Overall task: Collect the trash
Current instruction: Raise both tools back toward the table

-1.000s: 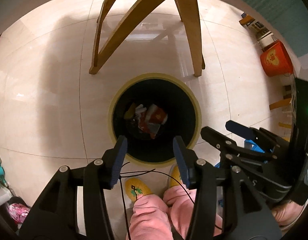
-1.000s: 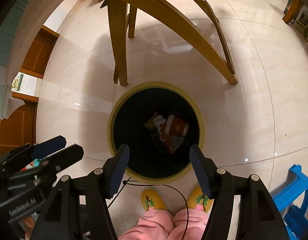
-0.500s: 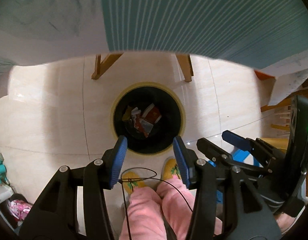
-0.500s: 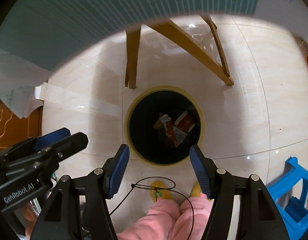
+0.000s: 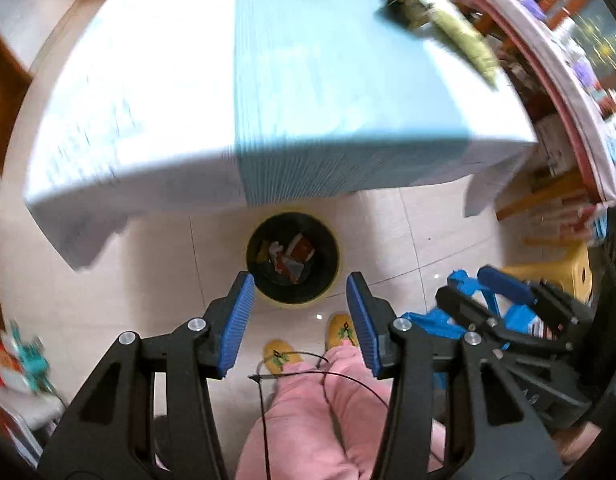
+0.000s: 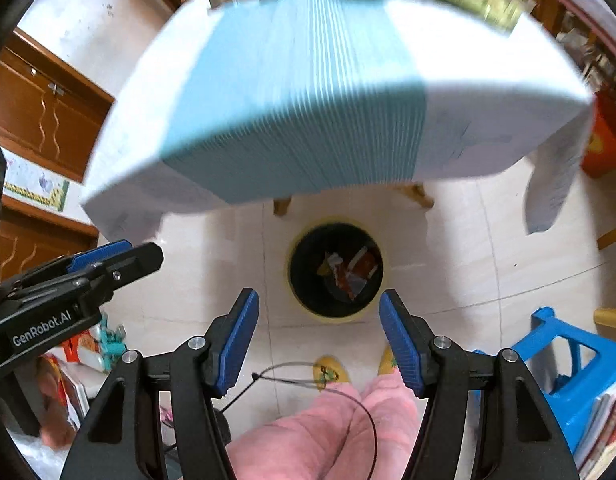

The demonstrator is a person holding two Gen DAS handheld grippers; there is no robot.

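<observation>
**Trash sits in the bin, both your grippers empty**

Trash [image 5: 290,254] lies at the bottom of the round black bin [image 5: 331,276], which stands on the tiled floor [image 5: 148,280] just in front of your yellow slippers [image 5: 282,358]. Your left gripper [image 5: 298,322] points steeply down with its blue pads [image 5: 238,320] apart and nothing between them. Your right gripper [image 6: 319,340] stands wider, also holding nothing. The bin sits at the edge of a table [image 6: 308,100] draped in a blue-and-white cloth. Green wrappers [image 5: 463,36], blurred, lie on the far corner of that tabletop. A blue plastic stool [image 6: 567,352] stands on your right.
</observation>
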